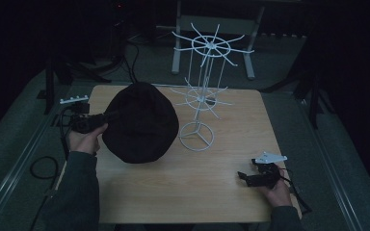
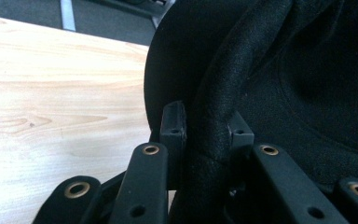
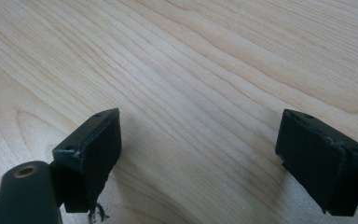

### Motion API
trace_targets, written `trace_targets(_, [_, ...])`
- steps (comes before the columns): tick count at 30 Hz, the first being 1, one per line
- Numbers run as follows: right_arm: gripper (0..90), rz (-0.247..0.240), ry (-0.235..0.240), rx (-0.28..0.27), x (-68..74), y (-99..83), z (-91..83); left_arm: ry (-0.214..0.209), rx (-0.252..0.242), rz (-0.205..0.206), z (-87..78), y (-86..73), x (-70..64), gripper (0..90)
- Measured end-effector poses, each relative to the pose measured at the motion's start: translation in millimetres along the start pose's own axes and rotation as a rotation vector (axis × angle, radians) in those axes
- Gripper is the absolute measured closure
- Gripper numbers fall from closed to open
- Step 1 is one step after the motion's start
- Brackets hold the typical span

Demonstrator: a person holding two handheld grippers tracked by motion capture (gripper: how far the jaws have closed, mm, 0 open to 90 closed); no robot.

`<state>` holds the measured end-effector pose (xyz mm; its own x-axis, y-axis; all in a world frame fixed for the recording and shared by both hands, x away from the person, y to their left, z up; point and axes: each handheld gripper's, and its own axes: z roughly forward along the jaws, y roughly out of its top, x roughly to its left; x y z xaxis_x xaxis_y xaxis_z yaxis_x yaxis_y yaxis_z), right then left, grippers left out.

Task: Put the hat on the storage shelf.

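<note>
Fingers of my left gripper [image 2: 207, 135] pinch the black hat's [image 1: 139, 122] rolled brim; the hat lies on the table's [image 1: 197, 192] left side, just beside the white wire rack [image 1: 200, 96]. Over bare wood near the right, my right gripper [image 3: 198, 149] has its fingers spread wide, holding nothing.

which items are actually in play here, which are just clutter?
In play:
- floppy black fabric hat, rim clamped by left gripper
- white wire two-tier hook stand

Idle:
- right gripper, open over light wooden table
- black cables on floor
</note>
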<state>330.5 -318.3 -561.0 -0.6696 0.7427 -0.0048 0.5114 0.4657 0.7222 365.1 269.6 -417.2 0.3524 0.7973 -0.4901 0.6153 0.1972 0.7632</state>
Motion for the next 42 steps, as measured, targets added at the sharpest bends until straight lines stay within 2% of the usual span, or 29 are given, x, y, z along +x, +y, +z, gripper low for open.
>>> trace_targets(6, [14.1, -0.001, 0.0, 0.001, -0.1, 0.0, -0.1, -0.012, -0.023, -0.02, -1.8, 4.6, -2.0, 76.3])
trace_targets(12, [14.1, 0.0, 0.0, 0.001, -0.1, 0.0, -0.1, -0.02, -0.033, -0.02, -3.5, 10.3, -4.6, 76.1])
trace_targets(25, [14.1, -0.001, 0.0, 0.0, -0.2, 0.0, 0.0, -0.067, -0.076, -0.053, -6.1, 21.8, -9.7, 76.0])
trace_targets(33, [14.1, 0.001, -0.001, 0.001, -0.2, 0.0, -0.1, -0.072, -0.089, -0.064, -5.8, 27.2, -12.5, 75.9])
trace_targets(42, [14.1, 0.001, -0.001, 0.001, -0.2, 0.0, -0.1, -0.096, -0.113, -0.084, -7.1, 33.3, -15.6, 75.7])
